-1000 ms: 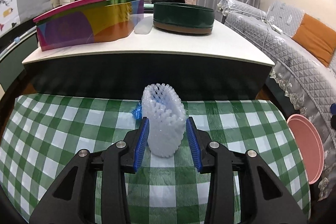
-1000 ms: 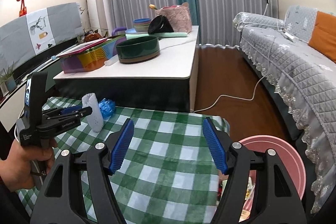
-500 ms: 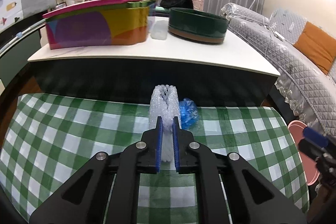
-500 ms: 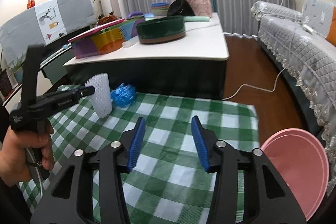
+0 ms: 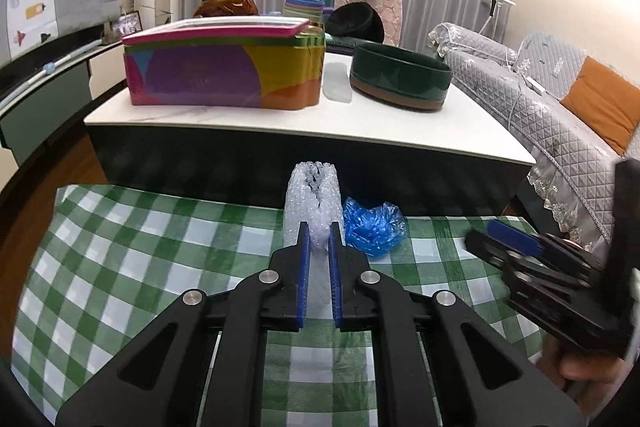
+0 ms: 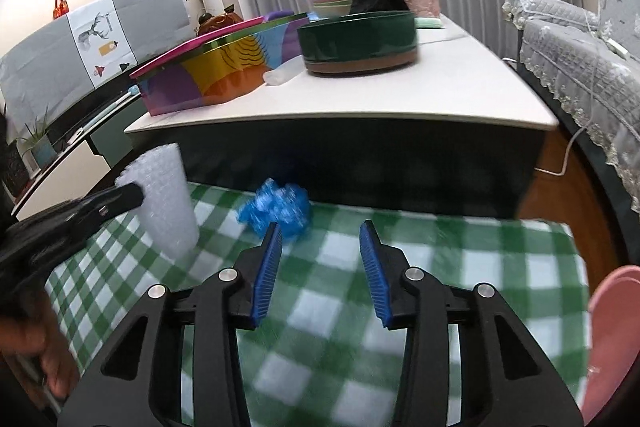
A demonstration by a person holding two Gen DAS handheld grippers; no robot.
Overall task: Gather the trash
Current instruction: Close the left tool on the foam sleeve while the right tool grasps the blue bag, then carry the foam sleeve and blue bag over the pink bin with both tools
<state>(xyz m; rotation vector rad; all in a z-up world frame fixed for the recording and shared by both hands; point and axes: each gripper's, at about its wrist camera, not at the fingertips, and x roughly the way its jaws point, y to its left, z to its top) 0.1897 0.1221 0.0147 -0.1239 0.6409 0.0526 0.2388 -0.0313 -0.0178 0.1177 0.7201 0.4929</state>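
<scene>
Green checked cloth (image 5: pixel 120 267), far edge: foam sleeve (image 5: pixel 312 199) upright, pinched by left gripper (image 5: pixel 318 231); right gripper (image 6: pixel 320 231) half-open, empty, near blue wad (image 6: pixel 276 207).

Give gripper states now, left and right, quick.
Left gripper: shut on the white foam net sleeve.
Right gripper: open, empty, just short of the crumpled blue plastic wad.

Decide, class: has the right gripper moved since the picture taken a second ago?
Yes. In the right wrist view the right gripper has moved toward the blue crumpled bag, which now lies just ahead of its left finger, and toward the dark-sided table behind.
</scene>
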